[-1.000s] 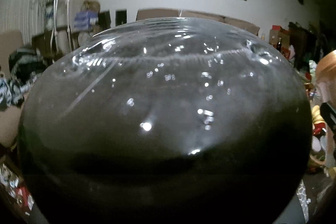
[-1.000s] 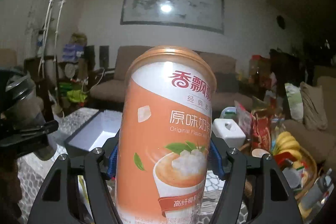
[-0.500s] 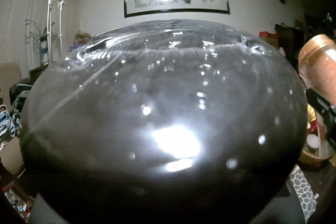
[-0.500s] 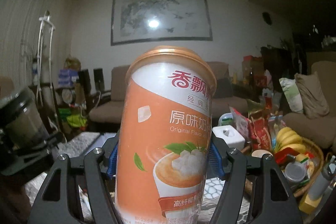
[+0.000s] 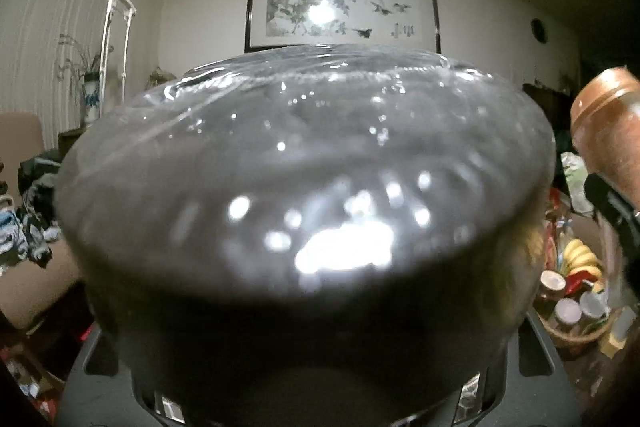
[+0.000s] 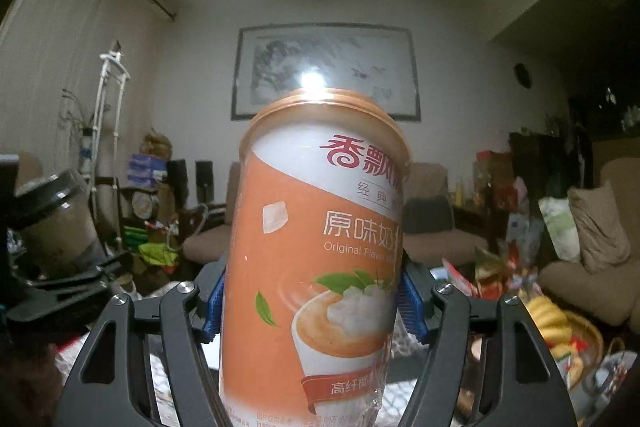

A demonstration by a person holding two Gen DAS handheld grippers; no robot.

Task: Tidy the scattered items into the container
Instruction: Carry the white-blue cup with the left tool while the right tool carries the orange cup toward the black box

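An orange milk tea cup (image 6: pixel 316 267) with a copper lid stands upright between the blue pads (image 6: pixel 212 307) of my right gripper (image 6: pixel 314 307), which is shut on it well above the table. A dark cup with a black lid (image 5: pixel 304 187), under glossy clear film, fills the left wrist view, and my left gripper (image 5: pixel 320 307) is shut on it. From the right wrist view the black-lidded cup (image 6: pixel 56 211) shows at the far left in the left gripper (image 6: pixel 68 291). The orange cup (image 5: pixel 608 135) also shows at the right edge of the left view. No container is visible.
A wicker basket with bananas (image 6: pixel 560 323) and small jars (image 5: pixel 568 307) sits low on the right, with snack bags (image 6: pixel 480 267) behind it. A brown sofa (image 6: pixel 440 227) and a framed painting (image 6: pixel 324 71) lie ahead. Patterned tablecloth (image 6: pixel 168 387) shows beneath the fingers.
Both grippers have risen with their cups and tilted upward. The white box and most of the table have dropped out of the right view, and more wall and ceiling show.
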